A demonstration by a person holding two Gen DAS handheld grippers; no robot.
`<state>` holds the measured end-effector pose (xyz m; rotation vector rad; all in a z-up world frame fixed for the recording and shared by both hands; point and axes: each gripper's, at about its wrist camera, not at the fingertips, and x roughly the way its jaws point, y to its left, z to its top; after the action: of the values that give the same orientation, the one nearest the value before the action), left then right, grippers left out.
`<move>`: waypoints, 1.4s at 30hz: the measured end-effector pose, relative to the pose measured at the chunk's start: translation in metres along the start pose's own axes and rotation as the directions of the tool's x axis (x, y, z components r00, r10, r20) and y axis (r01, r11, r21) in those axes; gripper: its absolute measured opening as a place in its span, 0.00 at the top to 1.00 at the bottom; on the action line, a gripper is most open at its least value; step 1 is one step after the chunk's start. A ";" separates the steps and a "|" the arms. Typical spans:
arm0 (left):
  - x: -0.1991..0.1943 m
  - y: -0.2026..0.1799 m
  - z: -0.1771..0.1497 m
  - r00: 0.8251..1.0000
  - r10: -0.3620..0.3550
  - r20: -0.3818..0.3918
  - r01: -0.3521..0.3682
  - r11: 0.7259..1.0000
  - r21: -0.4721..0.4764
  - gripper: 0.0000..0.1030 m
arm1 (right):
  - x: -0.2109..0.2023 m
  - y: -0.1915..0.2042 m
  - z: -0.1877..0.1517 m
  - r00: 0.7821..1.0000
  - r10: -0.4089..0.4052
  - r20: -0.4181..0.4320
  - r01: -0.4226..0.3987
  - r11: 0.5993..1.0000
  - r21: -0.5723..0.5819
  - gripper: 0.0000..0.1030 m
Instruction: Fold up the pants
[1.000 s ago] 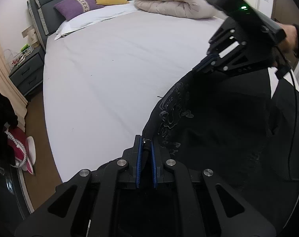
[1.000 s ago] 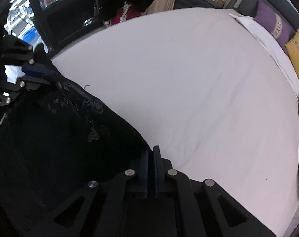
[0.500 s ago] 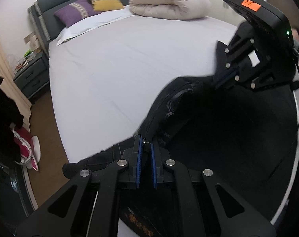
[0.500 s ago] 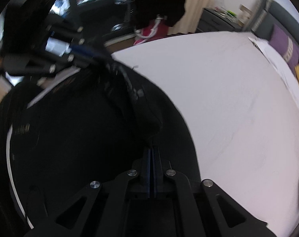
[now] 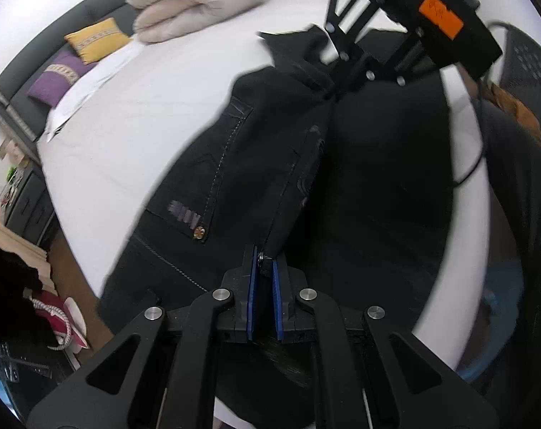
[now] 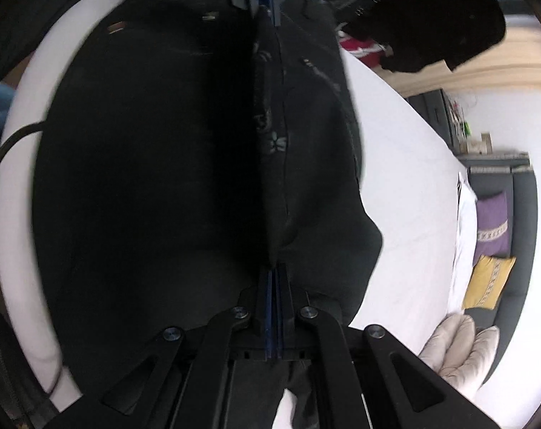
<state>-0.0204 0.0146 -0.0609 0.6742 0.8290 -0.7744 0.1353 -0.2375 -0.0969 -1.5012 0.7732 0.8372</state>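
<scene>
Left gripper (image 5: pixel 262 262) and right gripper (image 6: pixel 272 275) each pinch the black pants (image 5: pixel 241 164), stretched taut between them over the bed (image 5: pixel 134 107), likely to line up a fold.

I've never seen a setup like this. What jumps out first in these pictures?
A pair of black denim pants fills the middle, stretched taut between the left gripper at the bottom and the right gripper above, over a white bed sheet. At the headboard sit a yellow cushion, a purple cushion and a folded cream duvet.
</scene>
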 end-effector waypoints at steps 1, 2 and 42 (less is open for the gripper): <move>0.000 -0.009 -0.003 1.000 -0.004 -0.005 0.004 1.000 0.014 0.93 | 0.000 0.006 -0.001 1.000 -0.009 0.000 0.009 1.000 -0.017 0.98; -0.002 -0.020 -0.007 1.000 -0.011 -0.012 0.011 1.000 0.026 0.93 | 0.001 0.010 0.002 1.000 -0.016 -0.001 0.016 0.999 -0.031 0.98; -0.051 -0.020 -0.027 0.986 -0.167 -0.023 0.160 0.968 -0.194 0.86 | 0.014 0.110 0.052 0.991 -0.092 -0.093 0.101 0.990 0.100 0.95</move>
<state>-0.0699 0.0408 -0.0363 0.4541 0.9906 -0.8191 0.0451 -0.1953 -0.1684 -1.4779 0.7910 0.6519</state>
